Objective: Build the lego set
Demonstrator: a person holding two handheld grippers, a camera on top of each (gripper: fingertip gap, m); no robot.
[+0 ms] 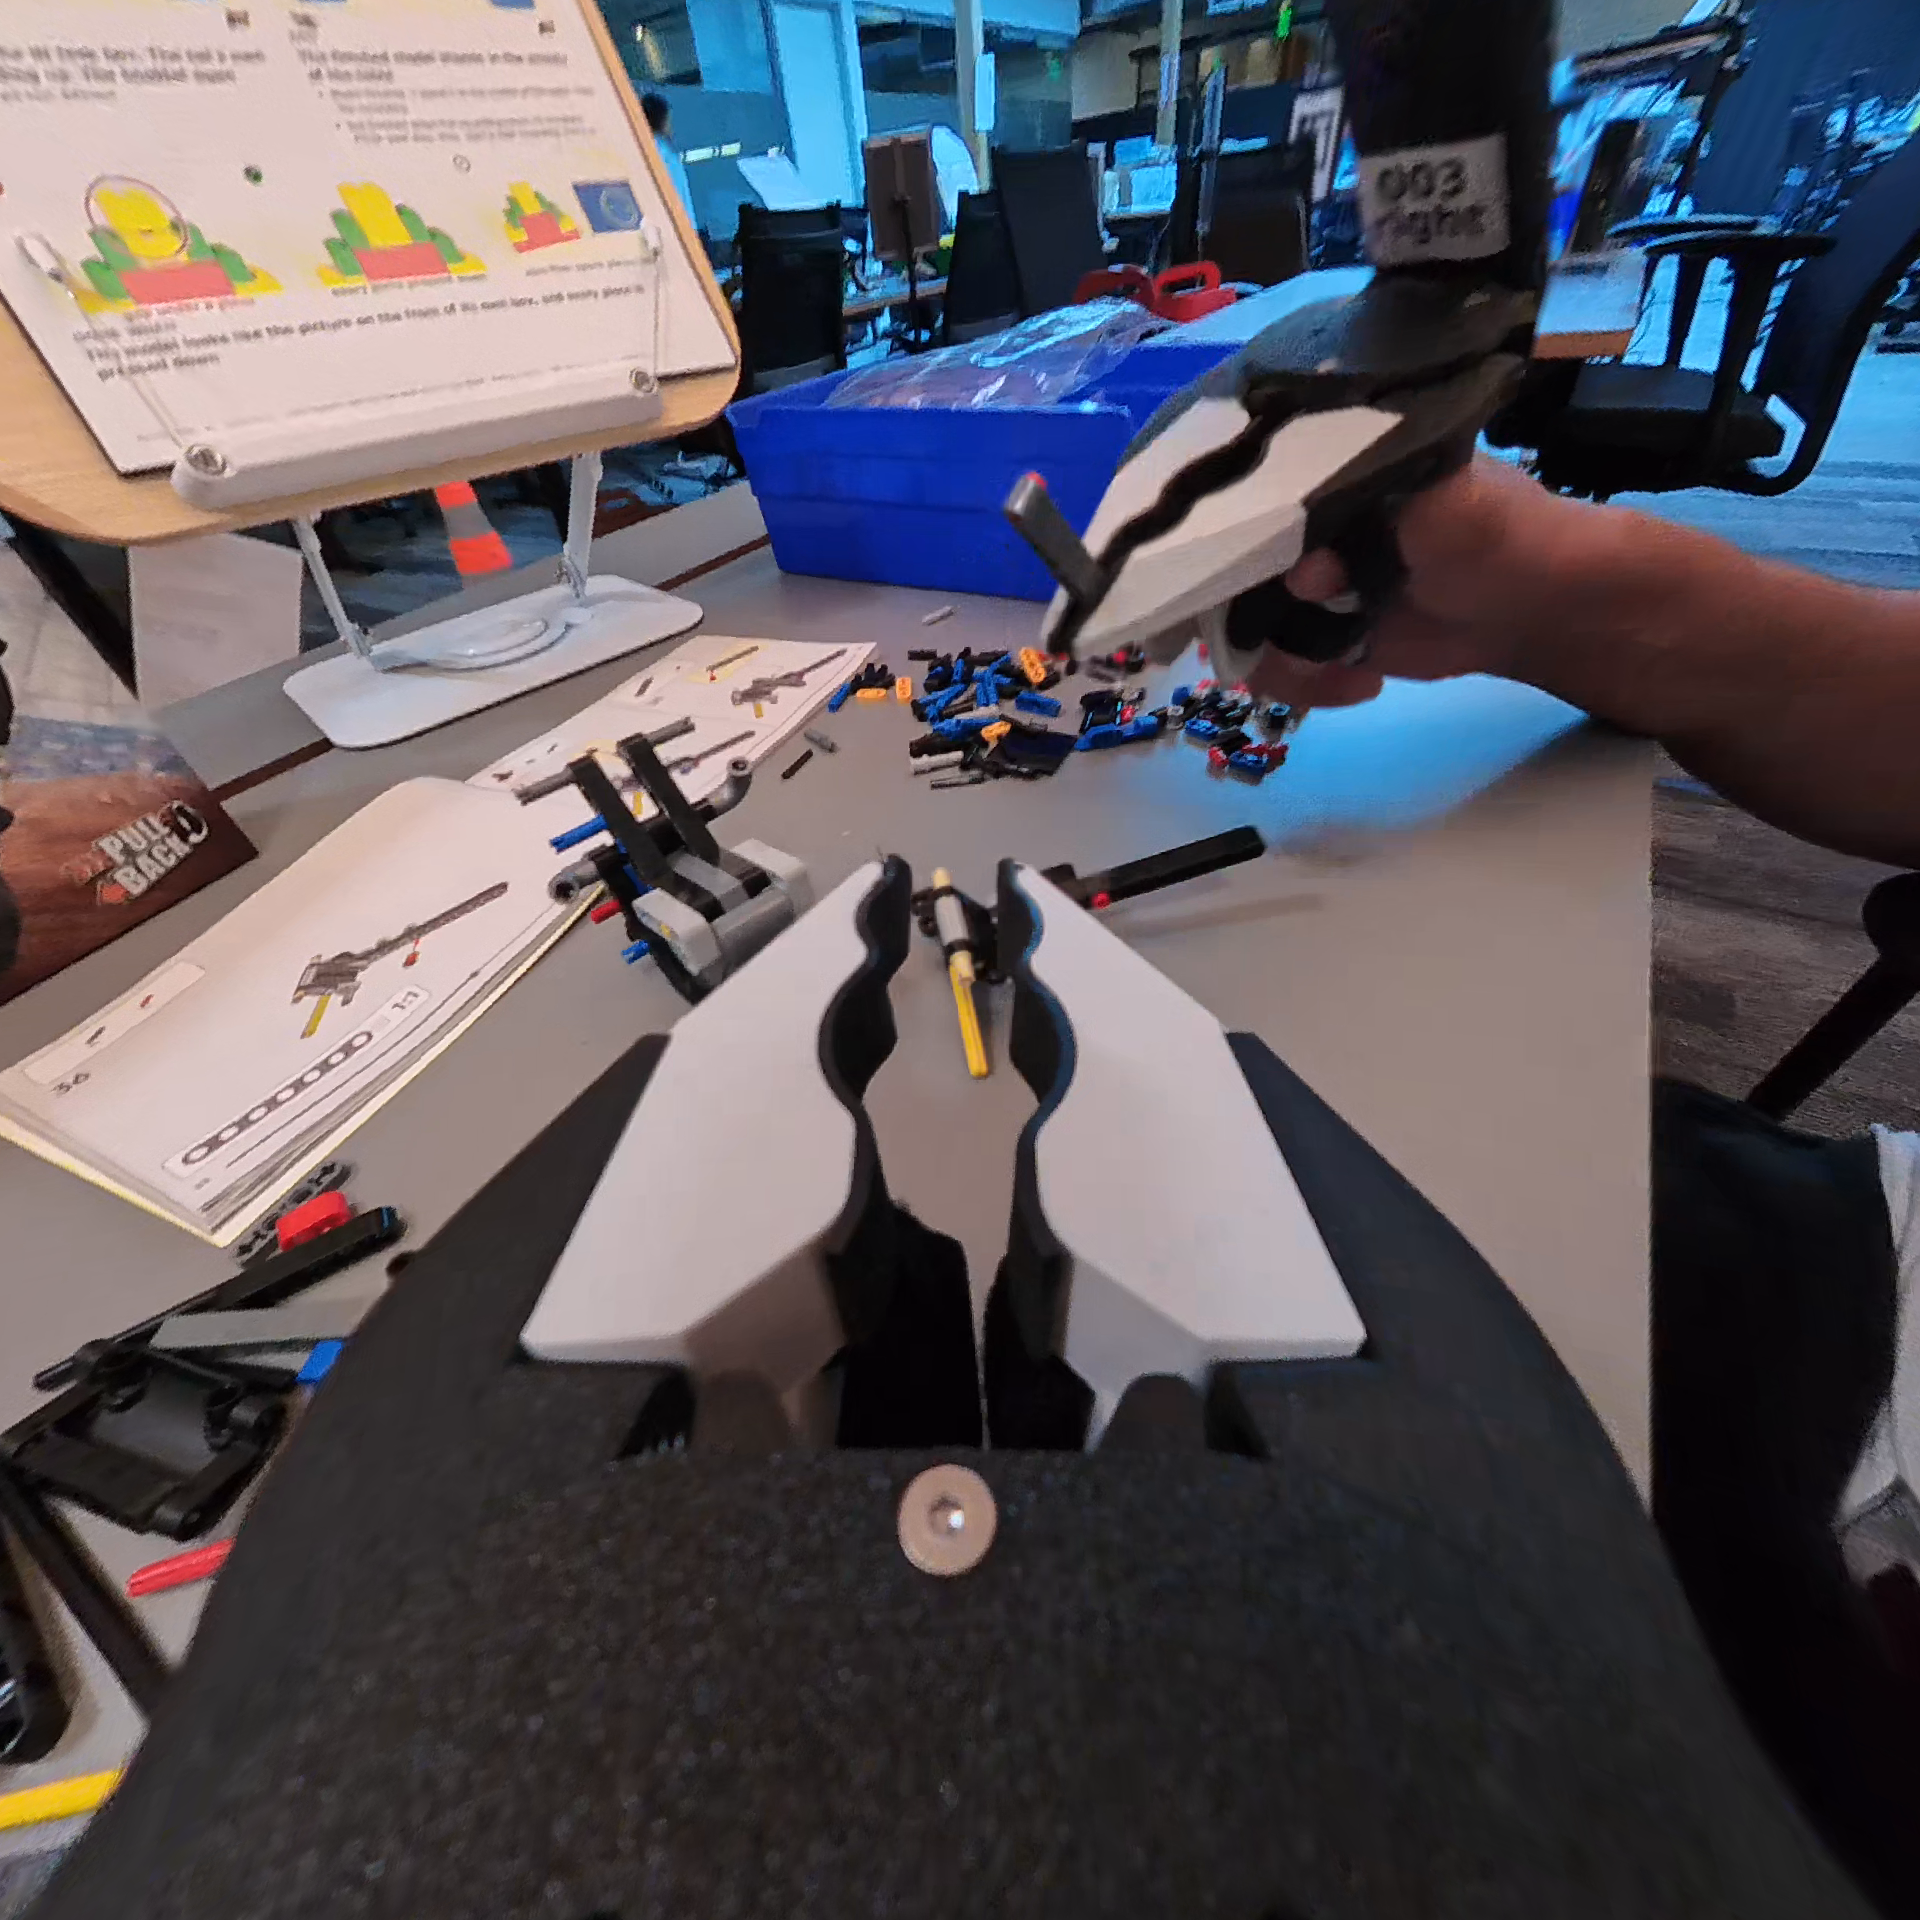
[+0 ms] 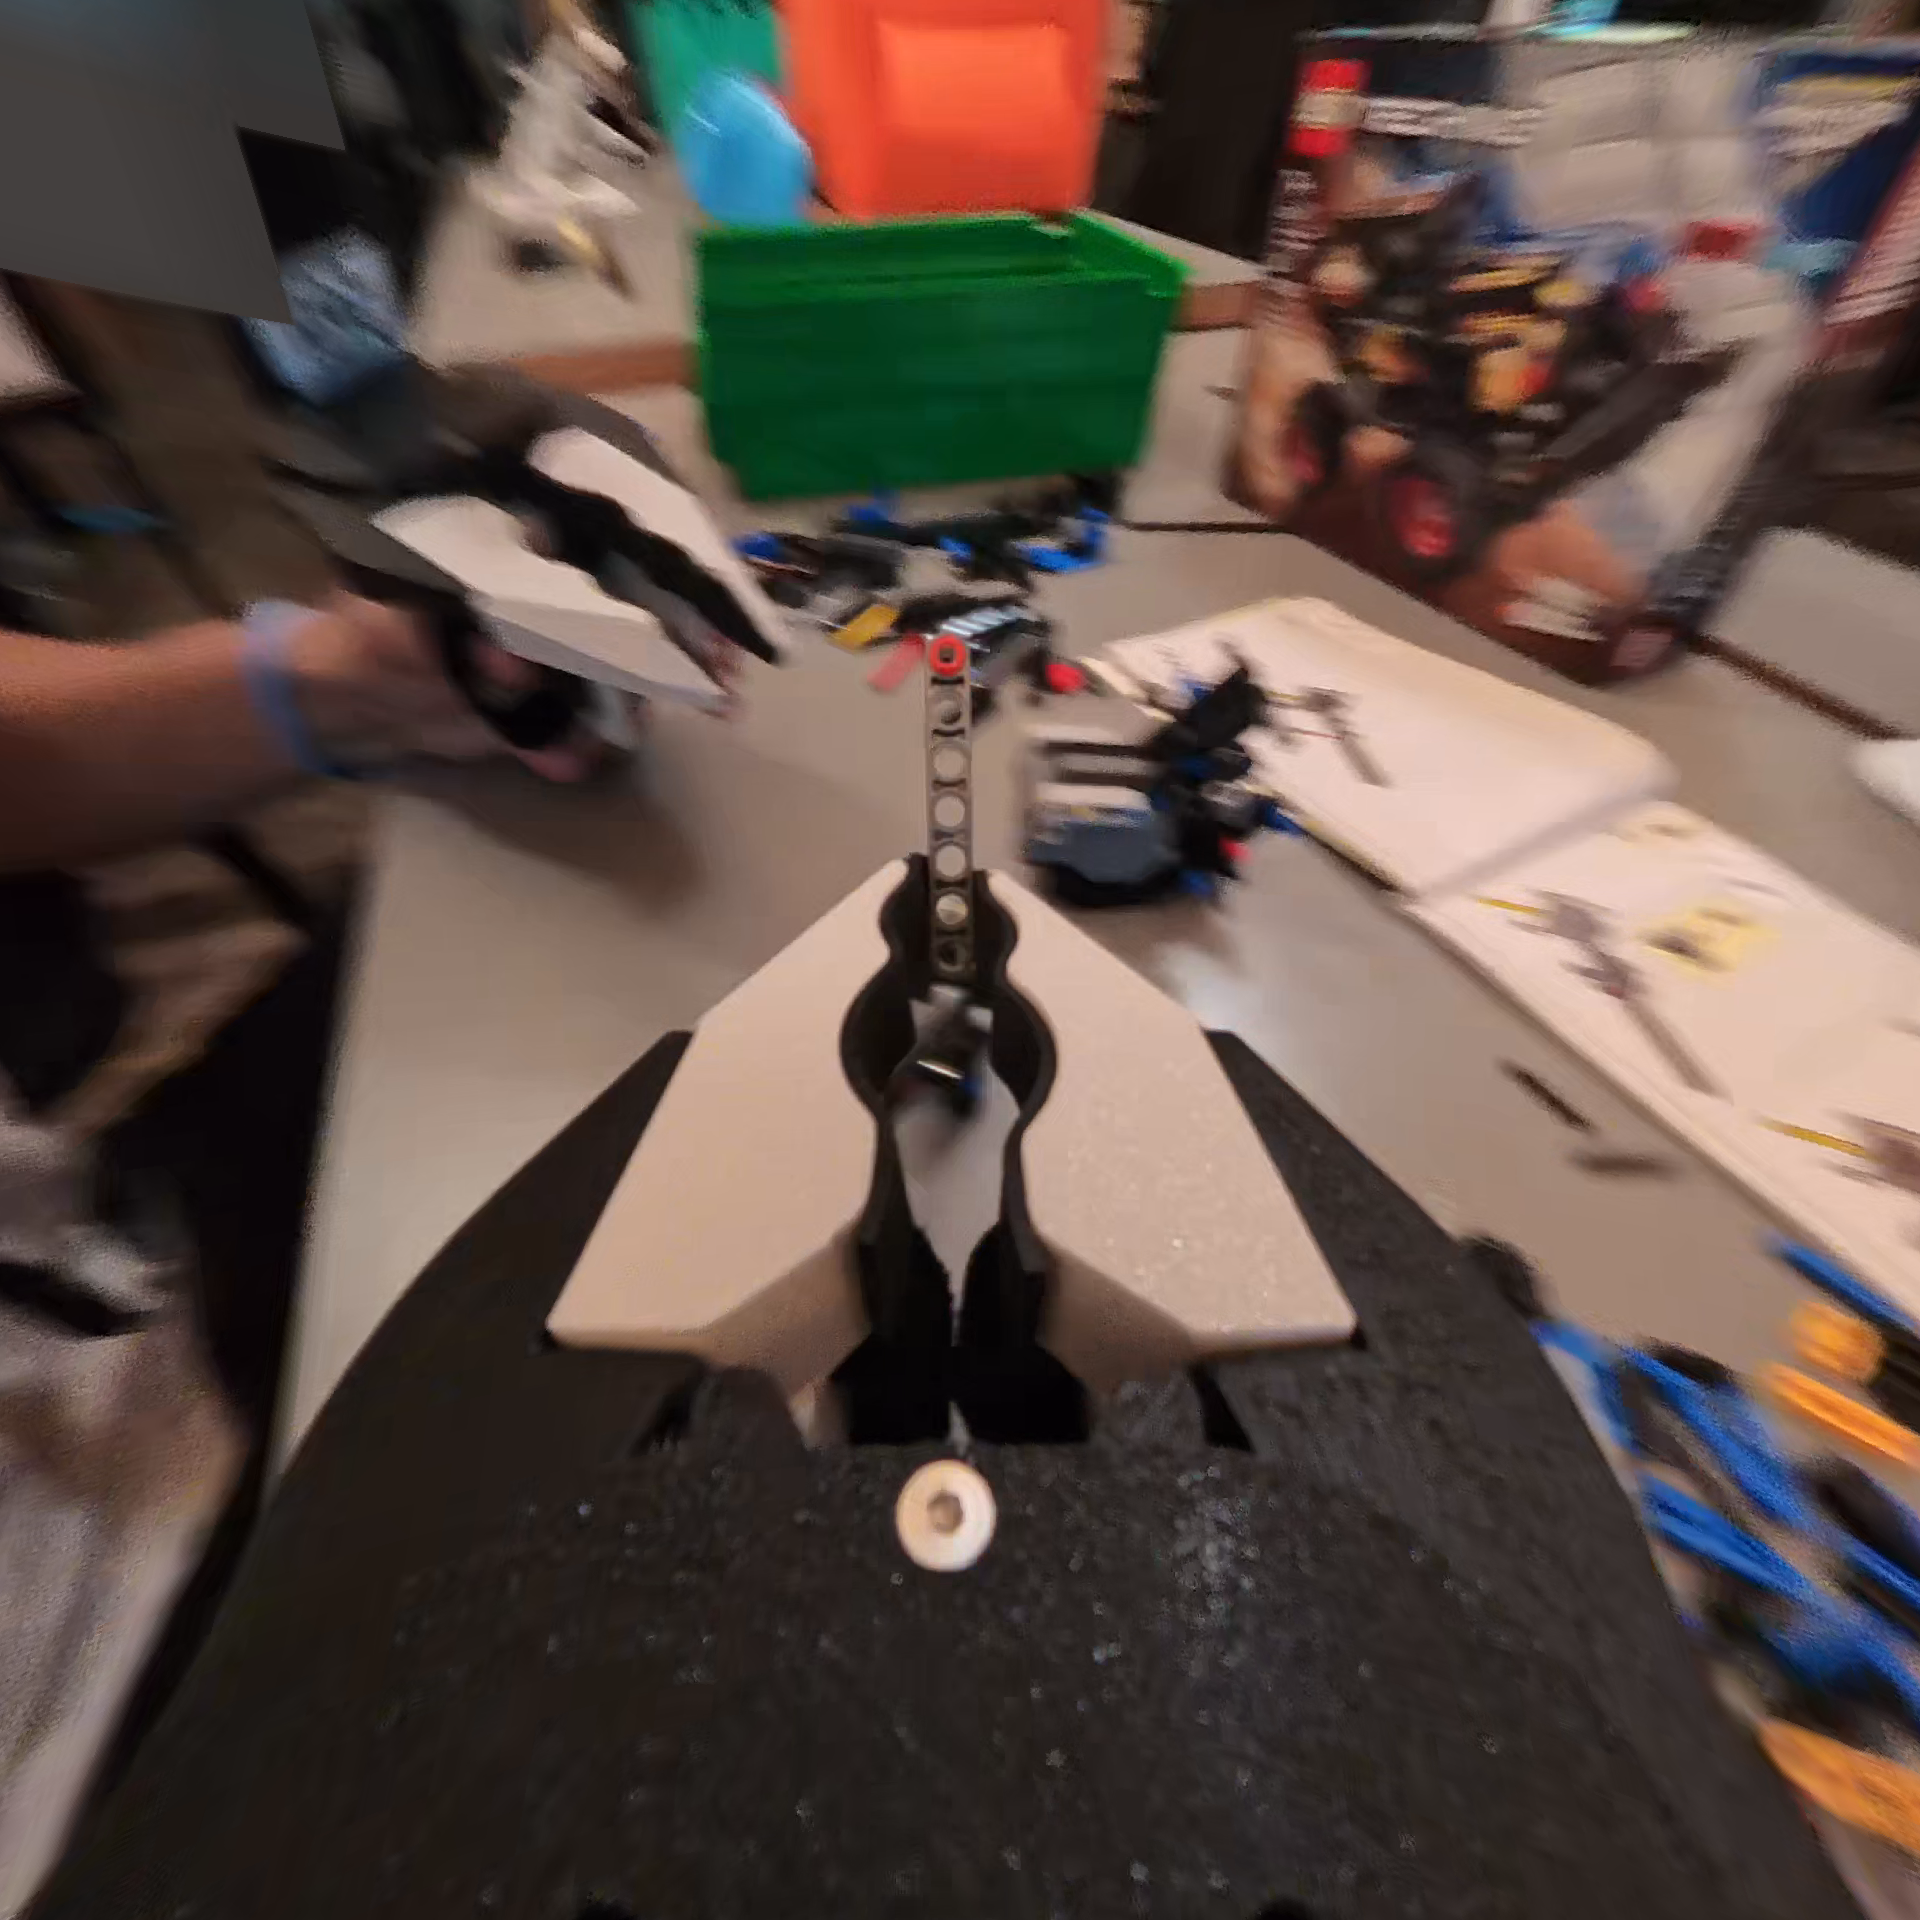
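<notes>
At the far left of the left wrist view the open instruction booklet [image 1: 312, 997] lies flat on the table [image 1: 1351, 1039]. Just right of it stands the part-built model [image 1: 686, 873], two black beams sticking up from its grey block.

Next comes the left tool [image 1: 951, 935], low over the table with its jaws parted round a small sub-assembly with a yellow axle [image 1: 961, 977]. The axle's long axis runs along the fingers, back toward the camera. Whether the tips actually pinch it or merely straddle it, I cannot tell.

A black beam with a red pin [image 1: 1164, 868] lies on the table just right of those tips, pointing away to the right.

Farther right and higher, the right tool [image 1: 1070, 613] is clenched on a dark grey holed beam [image 1: 1055, 540] with a red pin at its free end. In the right wrist view that beam [image 2: 951, 790] stands straight out from the right tool [image 2: 948, 883], along the fingers, though the blur hides how deep it sits.

The coming move probably turns on this: the held beam hangs above the loose parts pile [image 1: 1039, 707], well behind and right of the model, so the right hand likely has to carry it left and toward the person. The left tool is much the nearer of the two to the model.
</notes>
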